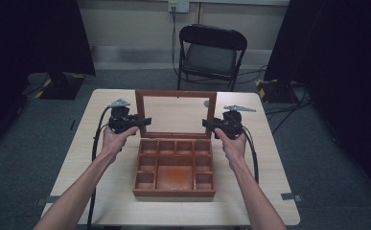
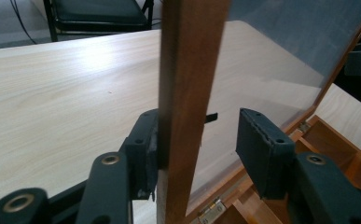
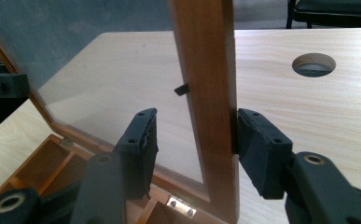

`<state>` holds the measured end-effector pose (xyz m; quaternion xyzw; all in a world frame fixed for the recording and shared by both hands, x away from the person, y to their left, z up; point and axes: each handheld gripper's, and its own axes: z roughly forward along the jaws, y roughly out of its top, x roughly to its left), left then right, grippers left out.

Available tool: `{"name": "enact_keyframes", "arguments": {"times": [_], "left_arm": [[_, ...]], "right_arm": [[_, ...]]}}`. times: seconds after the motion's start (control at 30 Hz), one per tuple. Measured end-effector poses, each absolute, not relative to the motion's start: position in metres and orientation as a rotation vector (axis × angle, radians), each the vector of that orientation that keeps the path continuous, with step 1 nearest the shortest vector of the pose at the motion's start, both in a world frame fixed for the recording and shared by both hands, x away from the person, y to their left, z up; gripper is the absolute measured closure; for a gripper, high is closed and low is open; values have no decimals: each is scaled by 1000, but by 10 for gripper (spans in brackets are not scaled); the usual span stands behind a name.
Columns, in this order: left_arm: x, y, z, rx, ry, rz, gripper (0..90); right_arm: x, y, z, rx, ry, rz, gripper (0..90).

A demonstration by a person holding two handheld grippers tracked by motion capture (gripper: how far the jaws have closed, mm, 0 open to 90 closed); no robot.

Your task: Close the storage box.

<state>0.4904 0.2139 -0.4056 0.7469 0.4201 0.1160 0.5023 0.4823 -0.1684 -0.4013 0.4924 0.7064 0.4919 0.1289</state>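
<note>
Both hands are up at the wooden box [image 1: 174, 167] in the middle of the table [image 1: 101, 191], and its glass-paned lid [image 1: 176, 114] is standing upright on its hinges at the back edge.

The left gripper [image 1: 136, 122] is straddling the lid's left frame rail. In the left gripper view, the left gripper [image 2: 201, 142] is showing one pad pressed against the outer face of the wood while the other pad is standing off on the glass side, so the jaws are open around the rail, not pinching it.

The right gripper [image 1: 211, 124] is doing the mirror job. In the right gripper view, the right gripper [image 3: 194, 140] is showing its outer pad touching the right rail and a clear gap at the inner pad: open too, bracketing the frame.

My read: the two grippers are bracing the lid from both sides so it is swinging evenly on the small brass hinges [image 3: 180, 206] without twisting. Holding the rails keeps the pads off the glass.

The box tray is lying open below, its small compartments looking empty.

The table is pale wood-grain laminate, with a round cable hole [image 3: 314, 64] near the far edge. Beyond it, a black folding chair [image 1: 211, 52] is sitting on grey carpet, dark curtains are hanging at both sides, and cables are trailing across the floor.
</note>
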Motion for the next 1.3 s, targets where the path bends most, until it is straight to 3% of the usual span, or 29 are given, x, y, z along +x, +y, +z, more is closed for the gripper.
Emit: {"name": "enact_keyframes", "arguments": {"times": [0.23,0.53,0.67,0.77,1.3], "left_arm": [[480,217,-403,1805,978,271,512],[473,216,-402,1789,984,267,499],[469,217,-401,1799,978,257,494],[466,218,-400,1795,980,243,496],[453,219,-397,1832,948,243,479]], "right_arm": [[474,-173,-398,1423,2076,1467,484],[470,-174,-391,1398,2075,1510,337],[469,-174,-388,1400,2067,1515,337],[466,-171,-386,1358,2071,1491,419],[446,-173,-386,1340,2091,1489,365]]}}
